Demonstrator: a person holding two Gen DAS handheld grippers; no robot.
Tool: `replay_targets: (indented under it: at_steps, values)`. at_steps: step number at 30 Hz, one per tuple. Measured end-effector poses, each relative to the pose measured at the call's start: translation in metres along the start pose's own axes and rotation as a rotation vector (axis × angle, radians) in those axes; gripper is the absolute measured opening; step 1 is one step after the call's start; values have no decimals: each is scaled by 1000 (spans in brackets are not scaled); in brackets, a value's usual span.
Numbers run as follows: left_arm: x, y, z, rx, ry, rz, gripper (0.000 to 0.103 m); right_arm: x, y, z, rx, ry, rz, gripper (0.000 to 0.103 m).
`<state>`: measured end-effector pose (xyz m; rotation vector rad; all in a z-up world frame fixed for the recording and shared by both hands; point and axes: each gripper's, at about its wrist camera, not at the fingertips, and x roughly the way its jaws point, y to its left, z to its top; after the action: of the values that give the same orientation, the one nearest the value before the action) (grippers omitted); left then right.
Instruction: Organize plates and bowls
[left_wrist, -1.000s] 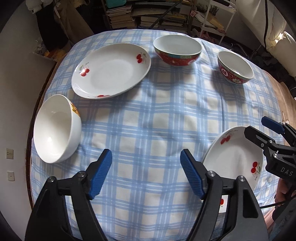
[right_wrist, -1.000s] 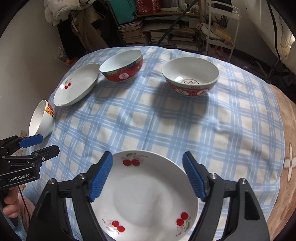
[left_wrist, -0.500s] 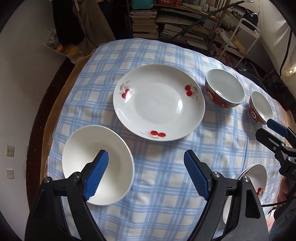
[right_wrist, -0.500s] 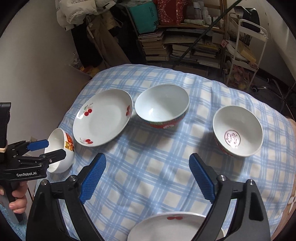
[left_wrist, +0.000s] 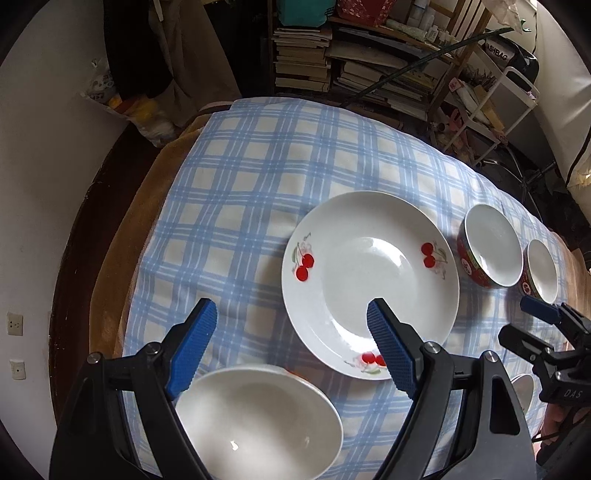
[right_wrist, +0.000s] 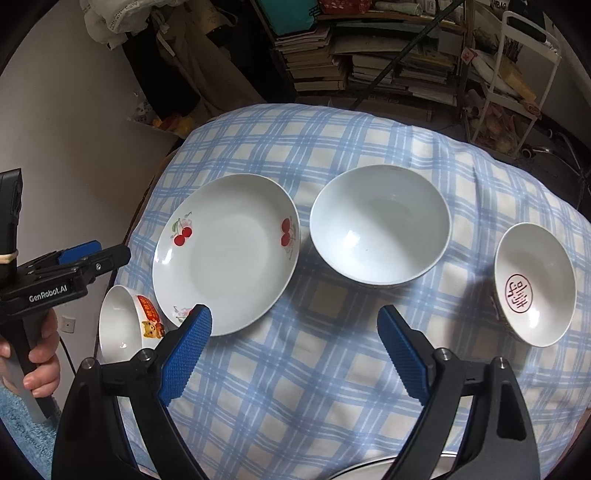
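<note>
A white cherry plate (left_wrist: 369, 280) (right_wrist: 225, 251) lies on the blue checked tablecloth. A white bowl (left_wrist: 255, 421) with a cartoon side (right_wrist: 125, 325) sits at the near left, just below my open left gripper (left_wrist: 291, 332), also seen in the right wrist view (right_wrist: 88, 254). A large red-sided bowl (left_wrist: 489, 245) (right_wrist: 380, 229) and a smaller red bowl (left_wrist: 541, 269) (right_wrist: 535, 284) stand to the right. My right gripper (right_wrist: 295, 332) is open and empty above the cloth; it also shows in the left wrist view (left_wrist: 524, 321). A second plate's rim (right_wrist: 380, 469) (left_wrist: 522, 387) peeks out below.
The tablecloth (right_wrist: 314, 387) covers a round table whose brown edge (left_wrist: 110, 258) shows at the left. Stacked books (left_wrist: 306, 55) and a white wire rack (right_wrist: 513, 74) stand behind the table. A white wall (left_wrist: 44, 184) is on the left.
Both grippers have pulled back and tilted up. The white bowl now lies under the left jaws, and the near cherry plate has slid almost out of the right view. Both stay open.
</note>
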<state>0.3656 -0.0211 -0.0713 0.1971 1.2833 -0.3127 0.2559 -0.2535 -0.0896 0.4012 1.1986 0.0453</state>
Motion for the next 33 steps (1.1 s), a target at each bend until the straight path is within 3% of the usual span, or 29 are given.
replay_targets:
  at_steps: [3, 8, 10, 16, 20, 25, 31, 33]
  values:
    - [12, 4, 8, 11, 17, 9, 83, 10, 5, 3, 4, 27, 1, 94]
    - [31, 5, 16, 48, 33, 27, 83, 24, 14, 8, 8, 67, 15, 83]
    - [39, 3, 14, 65, 43, 26, 82, 32, 18, 10, 8, 94, 24, 65]
    - [68, 9, 11, 34, 85, 32, 76, 49, 19, 10, 28, 135, 41, 54]
    - [84, 21, 12, -27, 107, 29, 58, 59, 12, 14, 68, 127, 43, 42]
    - [92, 40, 13, -168, 124, -119, 37, 71, 13, 20, 59, 129, 34, 30]
    - [100, 34, 18, -147, 129, -176, 17, 85, 14, 23, 49, 116, 2, 18]
    - [101, 33, 19, -146, 132, -172, 17, 87, 14, 22, 44, 110, -9, 15]
